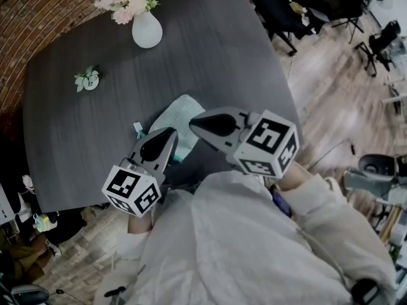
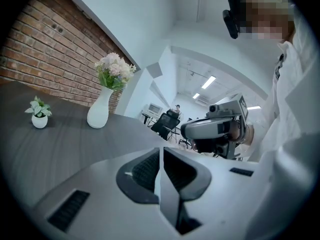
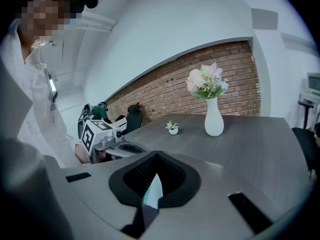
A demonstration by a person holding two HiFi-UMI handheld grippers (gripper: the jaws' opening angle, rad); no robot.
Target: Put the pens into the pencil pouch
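Dark grey table (image 1: 210,49) below, both tools low over its near half. Closed tight on a pale teal fold of the pencil pouch (image 1: 181,116): the right gripper (image 3: 152,186), tilted a little downward and aimed toward the upper left of the head view. Shut as well, with a thin pale sliver of the same fabric pinched between the pads: the left gripper (image 2: 161,174), angled toward the upper right, tip close beside the other. Marker cubes toward the lower frame, just ahead of white sleeves (image 1: 254,246). Pencil pouch flat at frame centre, near end under both tips. Farther up the table, a white vase (image 1: 147,30) of pink flowers and a small potted plant (image 1: 87,79) at upper left. Brick wall (image 1: 25,18) beyond that corner; wood floor (image 1: 331,100) and black chairs (image 1: 280,11) at upper right.
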